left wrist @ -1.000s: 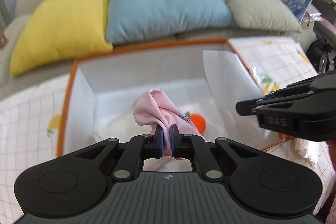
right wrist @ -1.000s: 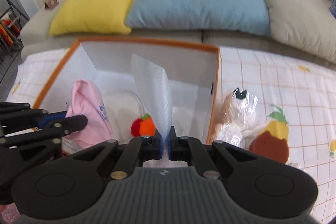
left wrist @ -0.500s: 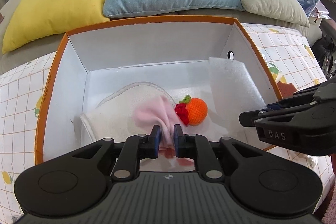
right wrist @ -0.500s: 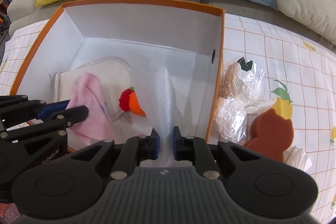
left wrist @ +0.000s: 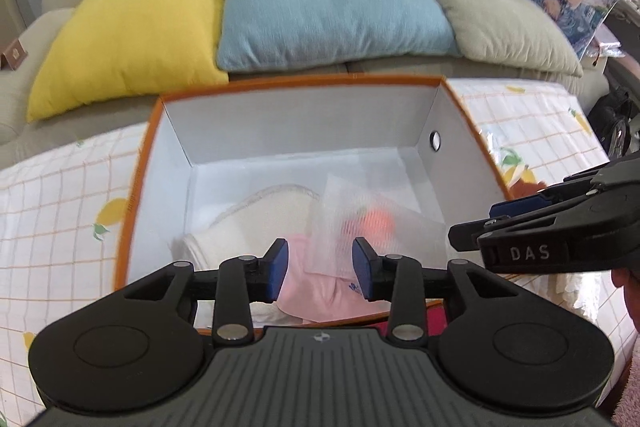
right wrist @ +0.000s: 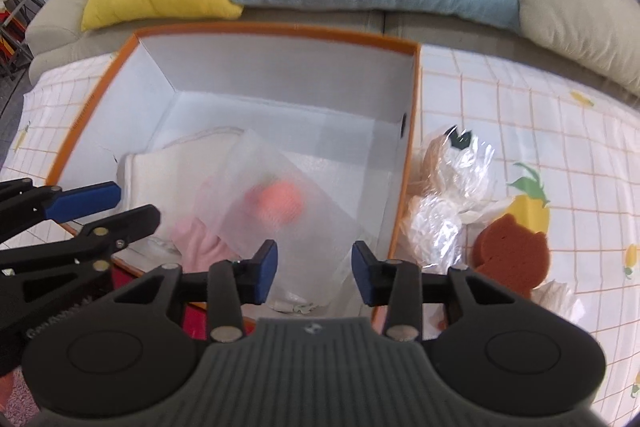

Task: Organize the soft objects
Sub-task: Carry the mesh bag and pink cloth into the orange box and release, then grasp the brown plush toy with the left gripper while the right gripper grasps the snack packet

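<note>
An orange-rimmed white box holds a folded white towel, a pink cloth and an orange knitted toy lying under a translucent foam sheet. My left gripper is open and empty above the box's near edge, over the pink cloth. My right gripper is open and empty just above the foam sheet. Each gripper shows in the other's view: the right one, the left one.
To the right of the box lie crinkled plastic-wrapped items, a brown sponge and white tissue on a checked tablecloth. Behind are yellow, blue and grey-green cushions on a sofa.
Both grippers have opened. The pink cloth and the foam sheet were let go and now lie in the box, the sheet over the orange toy. Both grippers drew back a little.
</note>
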### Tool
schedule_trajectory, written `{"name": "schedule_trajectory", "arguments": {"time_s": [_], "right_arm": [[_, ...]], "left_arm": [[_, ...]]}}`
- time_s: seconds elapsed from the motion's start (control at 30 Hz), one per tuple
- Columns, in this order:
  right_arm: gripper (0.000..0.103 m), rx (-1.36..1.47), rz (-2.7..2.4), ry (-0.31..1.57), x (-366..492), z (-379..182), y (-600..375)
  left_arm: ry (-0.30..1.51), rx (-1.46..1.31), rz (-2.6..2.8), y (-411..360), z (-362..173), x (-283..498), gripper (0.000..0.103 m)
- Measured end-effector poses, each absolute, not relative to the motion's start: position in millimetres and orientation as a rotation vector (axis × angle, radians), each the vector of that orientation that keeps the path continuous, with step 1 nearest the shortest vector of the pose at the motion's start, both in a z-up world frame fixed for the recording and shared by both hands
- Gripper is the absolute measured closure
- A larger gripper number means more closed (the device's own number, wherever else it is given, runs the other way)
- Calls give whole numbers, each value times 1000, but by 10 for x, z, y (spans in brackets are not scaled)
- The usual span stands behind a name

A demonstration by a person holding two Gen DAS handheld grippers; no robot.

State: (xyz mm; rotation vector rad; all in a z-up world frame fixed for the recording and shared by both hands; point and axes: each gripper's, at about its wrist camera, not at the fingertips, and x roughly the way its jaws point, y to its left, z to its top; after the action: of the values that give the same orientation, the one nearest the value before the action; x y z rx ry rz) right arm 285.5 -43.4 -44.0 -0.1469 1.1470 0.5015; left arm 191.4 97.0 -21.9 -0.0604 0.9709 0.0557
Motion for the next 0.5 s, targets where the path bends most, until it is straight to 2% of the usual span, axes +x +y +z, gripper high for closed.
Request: {"name": "schedule_trajectory", "arguments": {"time_s": [0.3,0.5], "right_arm": [[57,-44,551,953,2401,189,-840],[53,9,550,808,1902,515,-1167]], "left_arm": [[752,20,30,744,372,1403,60],[662,-53,1,589,667,1028,60]]}}
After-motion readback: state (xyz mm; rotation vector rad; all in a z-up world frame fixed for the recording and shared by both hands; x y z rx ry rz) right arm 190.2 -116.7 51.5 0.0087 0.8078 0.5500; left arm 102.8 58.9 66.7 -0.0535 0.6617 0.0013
